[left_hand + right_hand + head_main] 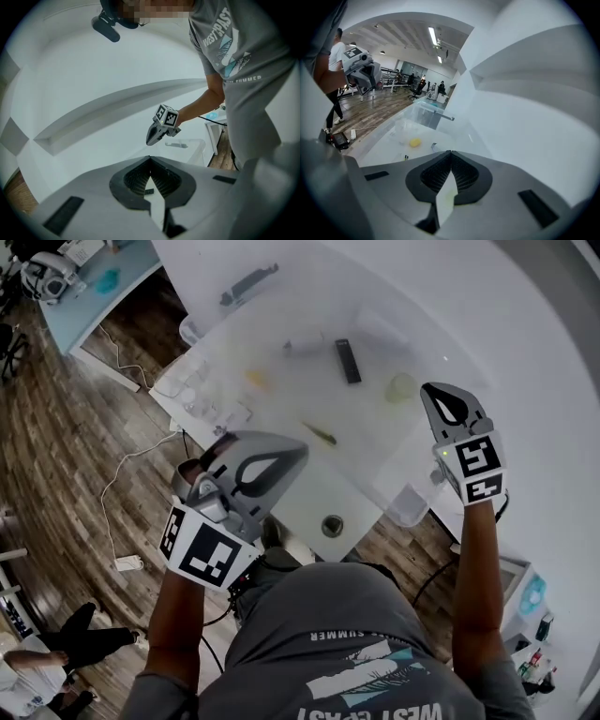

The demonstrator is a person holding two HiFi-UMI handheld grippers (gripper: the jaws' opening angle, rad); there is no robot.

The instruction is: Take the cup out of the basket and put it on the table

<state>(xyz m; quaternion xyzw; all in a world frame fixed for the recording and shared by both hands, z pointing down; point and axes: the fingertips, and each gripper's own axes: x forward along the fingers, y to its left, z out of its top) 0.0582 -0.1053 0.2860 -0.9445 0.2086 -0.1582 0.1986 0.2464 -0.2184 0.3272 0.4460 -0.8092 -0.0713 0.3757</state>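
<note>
left tongs (150, 160), right tongs (451, 153) closed

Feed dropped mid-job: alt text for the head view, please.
Both grippers hover shut and empty above a clear basket on a white table, the left gripper near its front-left, the right gripper at its right. Inside lie a black bar, a yellow bit and a pale green round thing, perhaps the cup.

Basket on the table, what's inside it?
Inside the basket: a pale green cup, a dark flat bar, a small yellow item, a thin stick and clear glassware. The left gripper covers its near corner, so anything there is hidden.
</note>
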